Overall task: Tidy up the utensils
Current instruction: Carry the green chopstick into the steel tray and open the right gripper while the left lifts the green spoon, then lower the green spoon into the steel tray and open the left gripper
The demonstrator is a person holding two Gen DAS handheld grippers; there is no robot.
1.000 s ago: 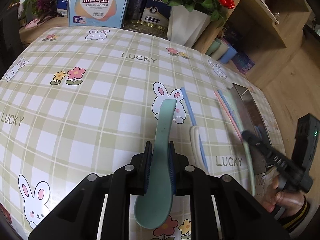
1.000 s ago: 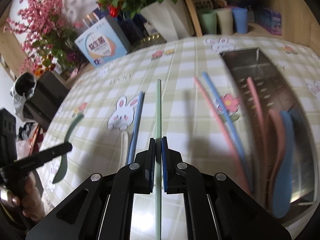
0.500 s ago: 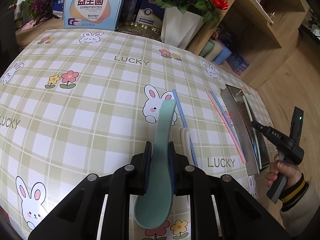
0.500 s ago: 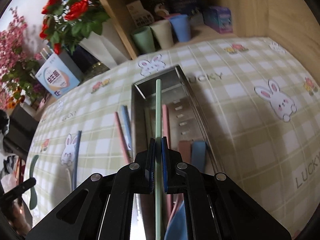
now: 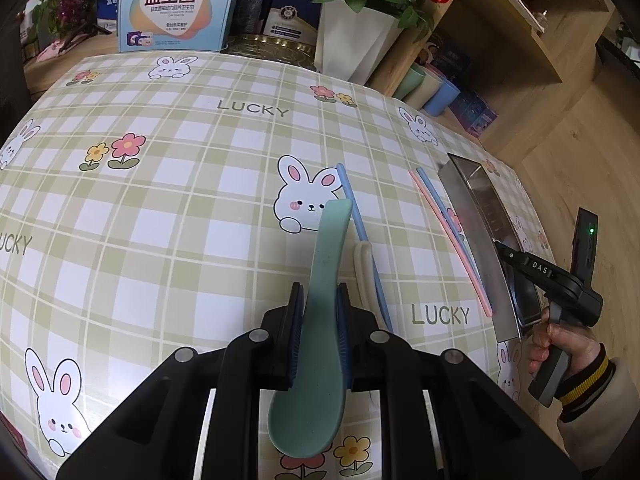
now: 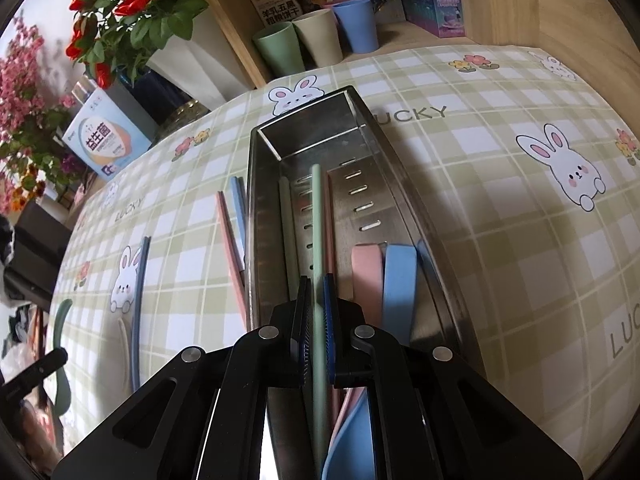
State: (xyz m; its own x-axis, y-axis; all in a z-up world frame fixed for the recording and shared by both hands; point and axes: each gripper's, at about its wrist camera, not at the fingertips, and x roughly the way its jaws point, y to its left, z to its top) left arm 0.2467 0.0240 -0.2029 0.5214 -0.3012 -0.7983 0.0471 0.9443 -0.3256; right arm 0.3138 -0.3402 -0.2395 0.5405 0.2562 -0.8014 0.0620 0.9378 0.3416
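My left gripper point(image 5: 319, 304) is shut on a teal-green spoon point(image 5: 322, 320), held above the checked tablecloth with the bowl toward the camera. My right gripper point(image 6: 316, 300) is shut on a thin green chopstick point(image 6: 317, 220), which hangs lengthwise over the inside of the steel utensil tray point(image 6: 396, 184). In the tray lie a pink spoon point(image 6: 366, 268), a blue spoon point(image 6: 398, 276) and other chopsticks. On the cloth left of the tray lie a pink chopstick point(image 5: 448, 236) and a blue chopstick point(image 5: 440, 204); another blue chopstick point(image 5: 356, 216) and a cream utensil point(image 5: 362, 268) lie beside the green spoon.
Behind the table stand a white vase of red flowers point(image 5: 356, 36), a printed box point(image 5: 176, 4) and a wooden shelf with three cups point(image 6: 316, 40). A person's hand and striped cuff point(image 5: 576, 364) hold the right gripper at the tray's near end.
My right gripper carried the green chopstick rightward from over the cloth to above the steel tray and lowered a little. The left gripper with the spoon stayed about where it was.
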